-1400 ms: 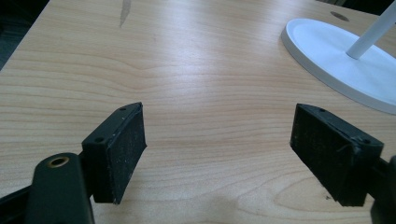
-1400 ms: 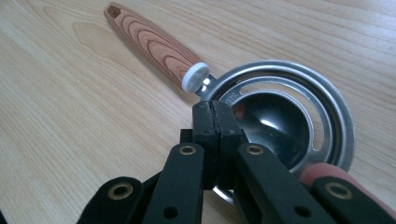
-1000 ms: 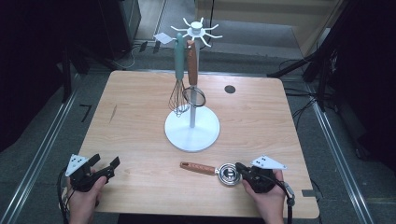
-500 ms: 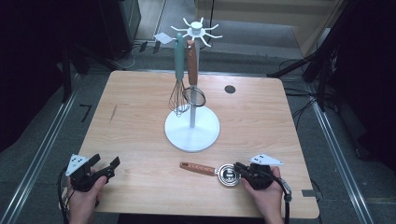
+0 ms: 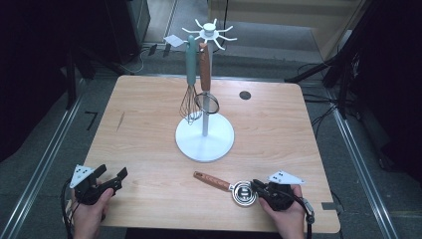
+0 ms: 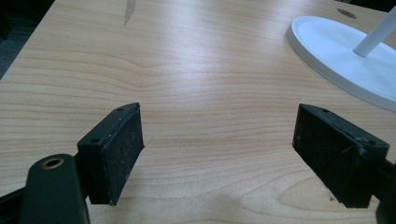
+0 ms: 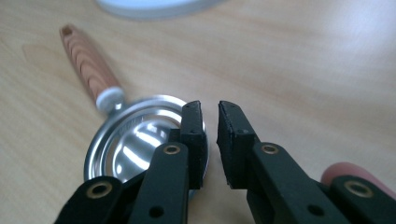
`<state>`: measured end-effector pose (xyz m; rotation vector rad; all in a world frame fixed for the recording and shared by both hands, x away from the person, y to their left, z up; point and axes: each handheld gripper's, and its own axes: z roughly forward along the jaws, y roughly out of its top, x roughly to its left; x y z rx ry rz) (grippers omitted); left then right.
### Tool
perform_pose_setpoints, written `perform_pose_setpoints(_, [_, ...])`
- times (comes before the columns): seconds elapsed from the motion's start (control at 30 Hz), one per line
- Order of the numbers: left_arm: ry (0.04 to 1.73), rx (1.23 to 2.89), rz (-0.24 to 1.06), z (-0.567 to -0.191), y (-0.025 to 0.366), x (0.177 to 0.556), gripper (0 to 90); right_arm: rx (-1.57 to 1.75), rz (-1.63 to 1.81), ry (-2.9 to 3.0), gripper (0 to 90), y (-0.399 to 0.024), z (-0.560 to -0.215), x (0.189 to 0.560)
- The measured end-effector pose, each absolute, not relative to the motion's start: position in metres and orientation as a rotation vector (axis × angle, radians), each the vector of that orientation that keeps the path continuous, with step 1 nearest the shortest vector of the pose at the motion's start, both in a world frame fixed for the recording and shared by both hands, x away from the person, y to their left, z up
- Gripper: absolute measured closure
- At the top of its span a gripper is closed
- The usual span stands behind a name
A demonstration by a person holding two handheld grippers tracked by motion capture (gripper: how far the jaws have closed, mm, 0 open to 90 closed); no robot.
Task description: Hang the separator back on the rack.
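Since the earlier frames your right gripper (image 5: pixel 259 186) has hardly shifted its place at the near right edge of the table (image 5: pixel 149 124), but its jaws have just been opening a little, and the metal cup has stayed where it was. In the right gripper view the two black jaws now stand with a narrow gap between them, and nothing is pinched in this gap. The rim of the measuring cup (image 7: pixel 140 140) lies just to the left of the left jaw, and that jaw reaches over its right edge; whether the pad still touches the rim, I cannot tell. In the high view the cup (image 5: pixel 244 191) lies flat on the table just left of your right gripper, near the front edge. It is a small round bowl of shiny steel, open side up, with a white collar and a brown wooden handle (image 5: pixel 211 180) that points to the far left, toward the white round base of the utensil stand (image 5: pixel 191 144). On that stand hang a whisk (image 5: pixel 190 94) with a teal handle and a small strainer (image 5: pixel 206 97) with a wooden handle. Your left gripper (image 5: pixel 112 175) rests at the near left corner, well apart from the cup, with its jaws spread wide over bare wood and holding nothing.
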<state>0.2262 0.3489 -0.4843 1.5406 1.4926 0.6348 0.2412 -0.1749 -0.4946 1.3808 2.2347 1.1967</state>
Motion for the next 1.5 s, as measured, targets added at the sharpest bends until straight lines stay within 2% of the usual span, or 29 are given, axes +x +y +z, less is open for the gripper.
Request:
perform_pose_setpoints(0.17, [1.493, 1.540, 0.640, -0.484, 0.348, 0.226, 16.7, 1.211, 1.179, 2.235, 78.6, -0.167, -0.480, 0.246])
perform_pose_setpoints(0.23, [1.493, 1.541, 0.641, -0.485, 0.348, 0.226, 16.7, 1.167, 1.183, 2.262, 74.2, -0.163, -0.476, 0.248])
perform_pose_setpoints(0.6, [1.493, 1.546, 0.657, -0.485, 0.348, 0.227, 16.0, 1.065, 1.256, 2.359, 66.4, -0.150, -0.458, 0.264])
perform_pose_setpoints(0.9, [1.493, 1.552, 0.666, -0.484, 0.347, 0.227, 15.3, 0.939, 1.213, 2.496, 67.7, -0.137, -0.455, 0.269])
perform_pose_setpoints(1.5, [1.494, 1.563, 0.673, -0.484, 0.345, 0.227, 15.0, 0.741, 0.940, 2.806, 53.1, -0.103, -0.449, 0.283])
